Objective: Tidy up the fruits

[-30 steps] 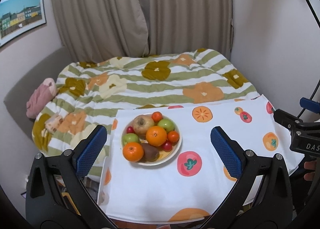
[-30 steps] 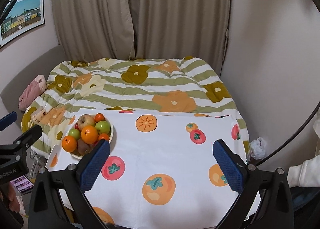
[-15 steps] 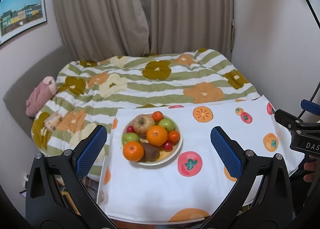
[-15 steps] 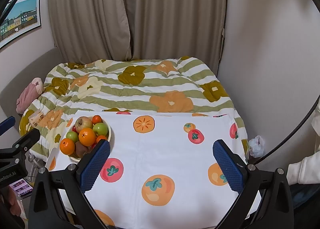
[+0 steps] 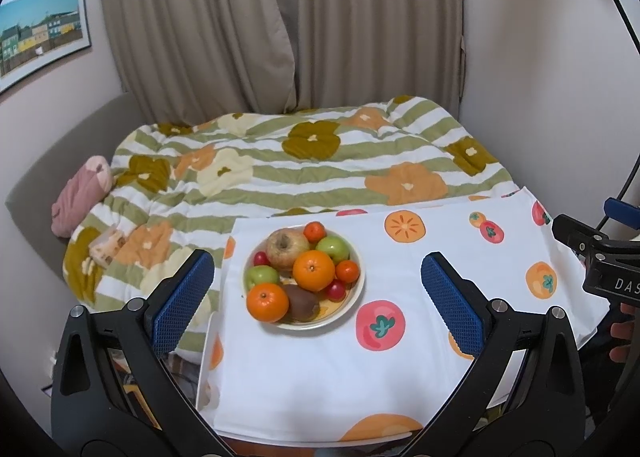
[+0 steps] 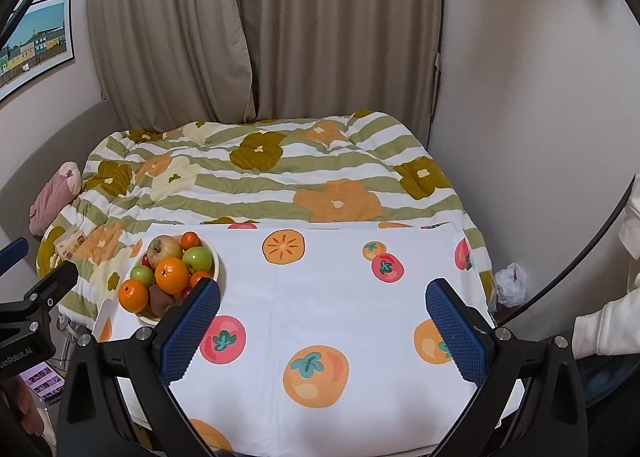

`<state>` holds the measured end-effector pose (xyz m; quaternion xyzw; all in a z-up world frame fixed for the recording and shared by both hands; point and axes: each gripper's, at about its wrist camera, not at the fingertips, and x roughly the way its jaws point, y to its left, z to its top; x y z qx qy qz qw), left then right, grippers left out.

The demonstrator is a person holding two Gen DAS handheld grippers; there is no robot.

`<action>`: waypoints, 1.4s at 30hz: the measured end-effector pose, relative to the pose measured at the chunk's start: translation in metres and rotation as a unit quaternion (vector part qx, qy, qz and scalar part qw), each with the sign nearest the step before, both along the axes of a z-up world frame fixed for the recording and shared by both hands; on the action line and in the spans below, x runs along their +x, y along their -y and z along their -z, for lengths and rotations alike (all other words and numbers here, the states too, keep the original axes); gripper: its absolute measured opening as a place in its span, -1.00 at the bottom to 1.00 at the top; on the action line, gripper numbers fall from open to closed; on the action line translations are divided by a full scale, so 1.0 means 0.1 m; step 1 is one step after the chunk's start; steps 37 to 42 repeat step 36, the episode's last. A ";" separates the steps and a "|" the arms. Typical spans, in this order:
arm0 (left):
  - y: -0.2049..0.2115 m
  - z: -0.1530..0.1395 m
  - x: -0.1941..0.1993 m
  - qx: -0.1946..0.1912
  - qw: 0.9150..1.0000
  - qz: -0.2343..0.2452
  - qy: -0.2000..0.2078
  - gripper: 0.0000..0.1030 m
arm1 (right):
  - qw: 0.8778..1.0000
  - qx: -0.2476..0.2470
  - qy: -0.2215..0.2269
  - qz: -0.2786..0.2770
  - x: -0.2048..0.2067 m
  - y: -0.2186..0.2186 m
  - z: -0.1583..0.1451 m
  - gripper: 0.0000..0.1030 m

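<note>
Behind fruit bowl [image 5: 352,307], striped quilt [image 5: 340,177]

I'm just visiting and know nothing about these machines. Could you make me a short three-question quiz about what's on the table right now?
1. True or false: the left tongs are shut on an orange.
2. Where do the fruits lie? A) scattered over the tablecloth B) piled in the bowl C) on the quilt
3. Fill in: the biggest orange sits near the ____ of the pile.

Key
1. False: both the left tongs and the right tongs are open and hold nothing.
2. B
3. middle
</note>
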<state>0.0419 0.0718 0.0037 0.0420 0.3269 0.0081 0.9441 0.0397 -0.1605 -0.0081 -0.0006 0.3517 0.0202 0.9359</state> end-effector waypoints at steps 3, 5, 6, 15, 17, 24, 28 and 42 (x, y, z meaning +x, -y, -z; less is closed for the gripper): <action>0.00 0.00 0.00 0.000 1.000 0.000 0.000 1.00 | 1.000 0.001 0.000 0.002 -0.01 -0.01 -0.01 0.99; 0.00 0.00 0.00 0.000 1.000 0.001 0.000 1.00 | 1.000 0.000 0.000 0.002 0.00 0.00 -0.01 0.99; 0.01 0.00 0.00 0.001 1.000 0.001 0.000 1.00 | 1.000 0.000 0.000 0.002 -0.01 0.00 -0.01 0.99; 0.02 0.00 0.02 -0.005 1.000 0.004 -0.001 1.00 | 1.000 0.001 -0.001 0.002 0.00 0.01 -0.01 0.99; 0.03 0.00 0.03 -0.004 1.000 0.002 -0.001 1.00 | 1.000 0.001 -0.002 0.003 -0.01 0.01 -0.02 0.99; 0.02 0.00 0.00 -0.006 1.000 0.007 0.002 1.00 | 1.000 0.001 -0.001 0.003 -0.01 0.01 -0.02 0.99; 0.01 -0.01 -0.01 -0.006 1.000 0.012 0.008 1.00 | 1.000 0.002 -0.002 0.003 0.00 0.01 -0.02 0.99; -0.01 0.00 0.02 -0.008 1.000 0.013 0.008 1.00 | 1.000 0.002 -0.004 0.004 0.00 0.01 -0.02 0.99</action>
